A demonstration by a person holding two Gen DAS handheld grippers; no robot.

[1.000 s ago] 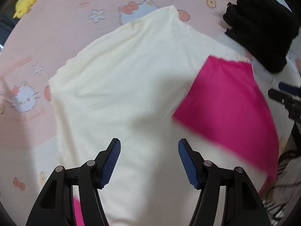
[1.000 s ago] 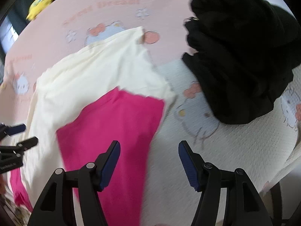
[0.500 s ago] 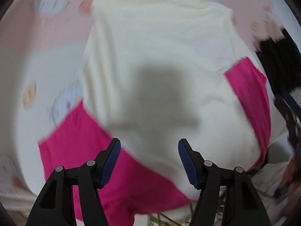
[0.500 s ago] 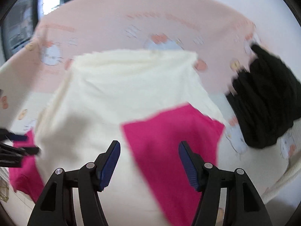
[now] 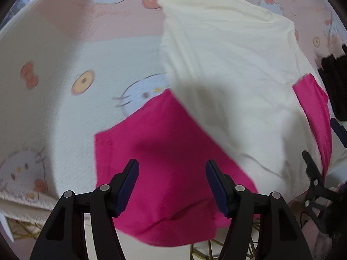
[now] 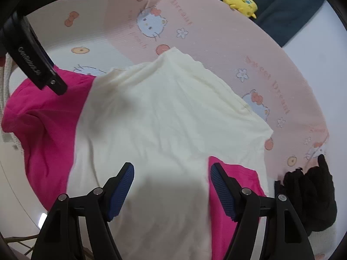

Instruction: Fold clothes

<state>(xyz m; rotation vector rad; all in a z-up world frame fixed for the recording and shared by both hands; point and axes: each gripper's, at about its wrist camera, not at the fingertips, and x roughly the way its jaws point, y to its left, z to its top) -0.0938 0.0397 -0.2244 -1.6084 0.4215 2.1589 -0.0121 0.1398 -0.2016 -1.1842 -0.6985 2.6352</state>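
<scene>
A cream shirt with bright pink sleeves lies spread on the pink cartoon-print cover; its body [image 5: 234, 69] fills the upper right of the left wrist view and the middle of the right wrist view [image 6: 164, 112]. My left gripper [image 5: 171, 184] is open and empty, above the left pink sleeve [image 5: 160, 143] near the table edge. My right gripper [image 6: 171, 186] is open and empty, above the cream body beside the right pink sleeve [image 6: 234, 177]. The left sleeve also shows at the left of the right wrist view [image 6: 43, 117], under the left gripper's body [image 6: 32, 60].
A pile of black clothes [image 6: 312, 197] lies at the right, also at the right edge of the left wrist view [image 5: 334, 82]. A yellow plush toy [image 6: 240, 0] sits at the far edge. The cover's front edge [image 5: 26, 203] drops to the floor.
Both grippers have swung left along the shirt. The left one now hangs over the left pink sleeve at the table edge; the right one now looks across the cream body. Both stayed open.
</scene>
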